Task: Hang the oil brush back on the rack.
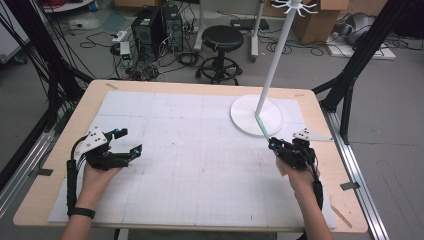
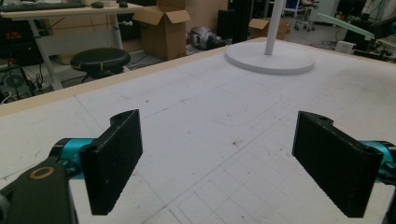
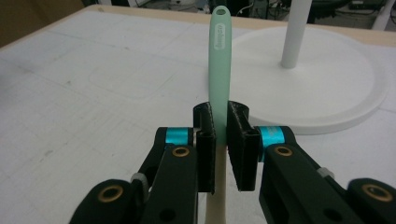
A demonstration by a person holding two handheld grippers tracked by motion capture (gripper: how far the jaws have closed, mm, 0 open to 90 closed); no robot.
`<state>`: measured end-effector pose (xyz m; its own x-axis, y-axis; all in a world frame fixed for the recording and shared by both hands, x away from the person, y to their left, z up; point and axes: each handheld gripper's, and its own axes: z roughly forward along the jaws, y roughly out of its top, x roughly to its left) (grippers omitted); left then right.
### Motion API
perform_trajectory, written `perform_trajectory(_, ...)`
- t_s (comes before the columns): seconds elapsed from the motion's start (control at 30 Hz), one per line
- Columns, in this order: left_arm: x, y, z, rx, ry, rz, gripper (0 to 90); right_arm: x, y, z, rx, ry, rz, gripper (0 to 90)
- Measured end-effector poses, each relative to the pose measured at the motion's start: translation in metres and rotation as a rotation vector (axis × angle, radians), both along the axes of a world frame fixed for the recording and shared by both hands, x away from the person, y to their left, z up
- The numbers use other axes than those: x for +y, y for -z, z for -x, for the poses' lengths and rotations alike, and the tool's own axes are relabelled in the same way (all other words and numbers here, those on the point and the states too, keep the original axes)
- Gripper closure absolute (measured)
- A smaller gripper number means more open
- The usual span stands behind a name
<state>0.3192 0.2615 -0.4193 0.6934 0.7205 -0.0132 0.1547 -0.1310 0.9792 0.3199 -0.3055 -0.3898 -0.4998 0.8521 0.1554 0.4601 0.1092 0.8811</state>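
- Cluttered workshop floor lies beyond the desk [image 1: 45,200] — a black stool [image 1: 222,39], computer towers and loose cables behind its far edge.
- On the desk's white gridded mat stands a white stand [image 1: 256,115]: a round flat base with a thin pole rising from it and small hooks at its top. I use it as the landmark.
- Right gripper [image 1: 274,145] sits just on the near side of the stand's base, clenched on a pale green handle [image 3: 220,65]. In the right gripper view the handle rises between the black jaws, with a small hanging hole at its tip pointing toward the base; a cream part runs down below the jaws. What tool it belongs to I cannot tell.
- In the high view the green handle slants from the gripper up over the near edge of the base, close to the foot of the pole.
- Left gripper [image 1: 129,140] rests well to the left of the stand, jaws spread wide with nothing between them — released, over bare mat.
- Judged step: carrying the handle up to hang it by its hole on a hook of the stand.
- To do it well: keep the grasp firm, lift clear of the pole, turn the hole square to a hook, then ease it over before letting go.
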Motion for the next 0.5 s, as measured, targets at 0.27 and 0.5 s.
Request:
perform_trajectory(0.27, 0.001, 0.0, 0.0, 0.002, -0.001, -0.001, 16.7, -0.019, -0.025, 0.0, -0.083, 0.017, -0.048, 82.5)
perform_trajectory(0.5, 0.001, 0.0, 0.0, 0.0, 0.0, 0.006, 16.7, -0.034, -0.052, -0.004, -0.161, 0.032, -0.079, 82.4)
